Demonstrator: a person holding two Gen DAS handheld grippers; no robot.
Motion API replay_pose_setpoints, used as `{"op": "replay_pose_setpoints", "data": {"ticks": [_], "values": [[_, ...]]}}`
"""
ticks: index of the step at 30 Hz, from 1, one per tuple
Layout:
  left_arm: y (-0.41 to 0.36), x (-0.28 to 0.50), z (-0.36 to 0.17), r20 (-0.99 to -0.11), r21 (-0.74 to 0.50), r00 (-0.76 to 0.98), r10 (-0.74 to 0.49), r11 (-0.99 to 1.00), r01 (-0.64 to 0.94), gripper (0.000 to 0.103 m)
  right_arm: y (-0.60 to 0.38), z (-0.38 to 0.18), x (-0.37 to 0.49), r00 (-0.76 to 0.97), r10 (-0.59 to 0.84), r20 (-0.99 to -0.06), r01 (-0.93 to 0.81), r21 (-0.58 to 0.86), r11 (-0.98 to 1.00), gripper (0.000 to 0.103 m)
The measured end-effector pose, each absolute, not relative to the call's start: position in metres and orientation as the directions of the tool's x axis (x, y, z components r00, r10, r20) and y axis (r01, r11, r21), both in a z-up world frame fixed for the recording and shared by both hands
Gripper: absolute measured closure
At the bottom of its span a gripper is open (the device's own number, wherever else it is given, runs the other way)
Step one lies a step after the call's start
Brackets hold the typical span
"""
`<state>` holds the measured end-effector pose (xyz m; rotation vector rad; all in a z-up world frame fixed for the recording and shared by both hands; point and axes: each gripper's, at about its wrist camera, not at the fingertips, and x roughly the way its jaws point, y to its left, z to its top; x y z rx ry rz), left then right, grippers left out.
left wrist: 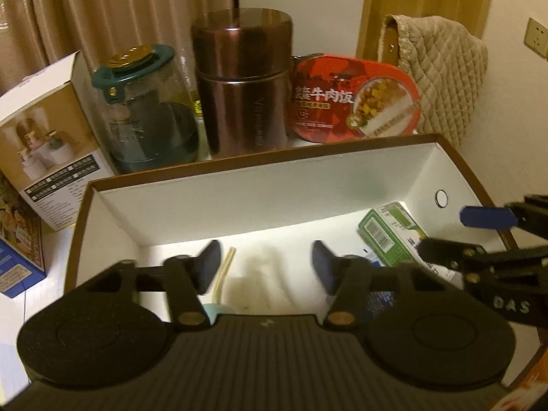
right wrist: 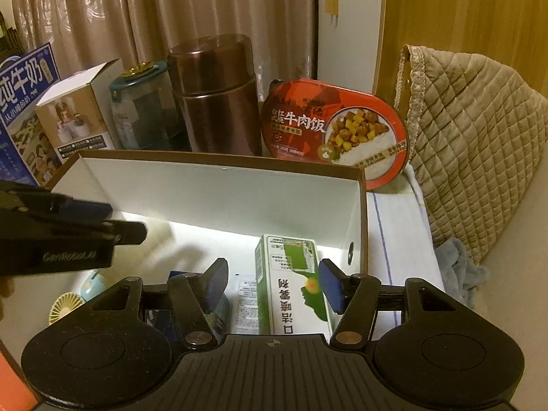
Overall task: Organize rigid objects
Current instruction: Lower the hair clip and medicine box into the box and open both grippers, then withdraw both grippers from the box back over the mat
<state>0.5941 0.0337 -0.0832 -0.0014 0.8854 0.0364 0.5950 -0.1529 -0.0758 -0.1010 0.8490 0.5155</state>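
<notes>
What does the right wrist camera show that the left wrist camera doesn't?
Only the right wrist view shows the small yellow fan in the white box and the grey cloth outside it. Only the left wrist view shows the wall socket and the pale stick. Both show the green carton, brown canister and red meal tray.

Green-white carton (right wrist: 291, 284) lying flat in open white box (right wrist: 219, 188), apparently unheld

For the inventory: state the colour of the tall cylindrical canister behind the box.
Glossy metallic brown canister, clearest in the left wrist view.
</notes>
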Motion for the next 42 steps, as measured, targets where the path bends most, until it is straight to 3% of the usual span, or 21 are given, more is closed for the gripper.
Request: {"op": "replay_pose_setpoints", "data": {"ticks": [11,30,42], "values": [[0.051,0.568,-0.073,-0.78,-0.015,0.626,0.024,0.998,-0.057,0.042,-0.161,-0.064,0.572,0.546,0.428,-0.721,-0.483,0.147,0.863,0.04],[0.056,0.522,-0.04,-0.76,-0.035,0.65,0.02,0.997,-0.071,0.042,-0.168,-0.046,0.539,0.559,0.439,-0.704,-0.469,0.168,0.867,0.039],[0.067,0.447,-0.015,-0.729,-0.056,0.684,0.025,0.994,-0.097,0.043,-0.177,-0.029,0.487,0.55,0.482,-0.682,-0.482,0.212,0.85,0.039]]}}
